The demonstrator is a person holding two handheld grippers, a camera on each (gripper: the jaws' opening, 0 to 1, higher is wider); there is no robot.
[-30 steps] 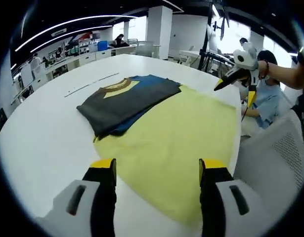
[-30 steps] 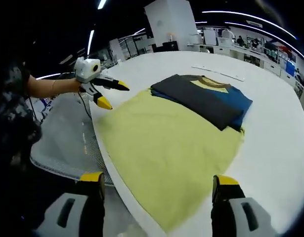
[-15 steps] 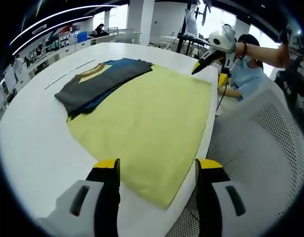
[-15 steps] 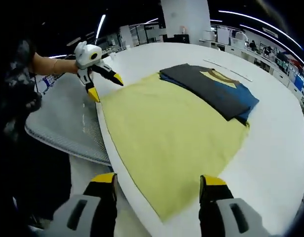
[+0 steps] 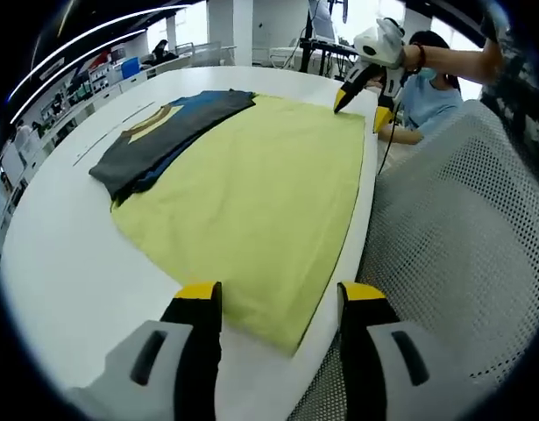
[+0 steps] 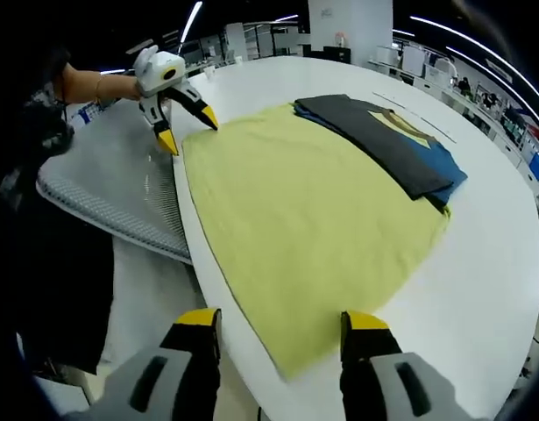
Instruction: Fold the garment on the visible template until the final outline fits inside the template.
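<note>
A large yellow-green sheet (image 5: 260, 184) (image 6: 313, 202) lies spread flat on the white table (image 5: 67, 254) (image 6: 497, 281), one side along the table's edge. A folded dark grey and blue garment (image 5: 164, 136) (image 6: 383, 140) with a yellow neck patch rests at the sheet's far side, partly on it. My left gripper (image 5: 273, 303) (image 6: 190, 133) is open, its jaws straddling one edge-side corner of the sheet. The open right gripper (image 6: 282, 324) (image 5: 357, 116) hovers at the other edge-side corner. Neither holds anything.
A grey mesh chair (image 5: 453, 228) (image 6: 111, 193) stands right against the table edge beside the sheet. A seated person in blue (image 5: 427, 96) is behind the right gripper. Desks and shelves line the far room. A thin strip (image 5: 111, 136) lies past the garment.
Both grippers have come down and closer to the sheet's two corners at the table edge, staying open. The sheet and folded garment have not moved.
</note>
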